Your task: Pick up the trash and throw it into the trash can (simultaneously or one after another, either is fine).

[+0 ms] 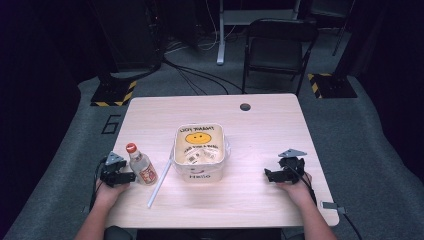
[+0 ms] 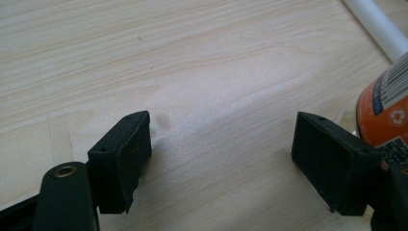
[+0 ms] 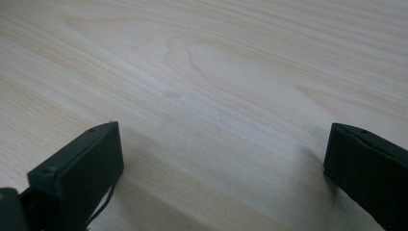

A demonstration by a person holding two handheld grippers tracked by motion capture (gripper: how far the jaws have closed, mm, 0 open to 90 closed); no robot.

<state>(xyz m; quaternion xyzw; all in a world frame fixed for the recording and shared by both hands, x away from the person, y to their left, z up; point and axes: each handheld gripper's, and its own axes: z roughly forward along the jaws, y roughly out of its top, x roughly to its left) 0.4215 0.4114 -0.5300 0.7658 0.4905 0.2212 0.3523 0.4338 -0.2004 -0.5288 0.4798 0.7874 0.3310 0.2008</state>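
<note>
Fingers (image 2: 122, 159) of the left gripper (image 1: 118, 176) stand wide apart over bare wood with nothing between them, and the right-hand one sits just beside the orange label of a small bottle (image 1: 141, 167), which lies tilted on the table (image 1: 260, 125) with its red cap pointing away from the person. In the right gripper view the fingers (image 3: 82, 168) of the right gripper (image 1: 284, 172) are equally wide and empty, low over plain wood near the table's right edge, well apart from everything else. A long white straw (image 1: 160, 181) lies diagonally just beyond the bottle, between it and a white tub (image 1: 198, 172) with a yellow smiley face and "Hello" printed on its front; the tub holds what look like small packets. The bottle seems the likely next thing to be picked up, and the risk I judge is that it is round and lying down: a finger closing against its side rather than around it could roll it into the straw or push both toward the tub. A grip taken across the slick label could also slip. Both hands rest low at the near corners of the table, forearms coming in from the bottom edge, each gripper held roughly level and pointing inward toward the middle, with its grey plate uppermost.
</note>
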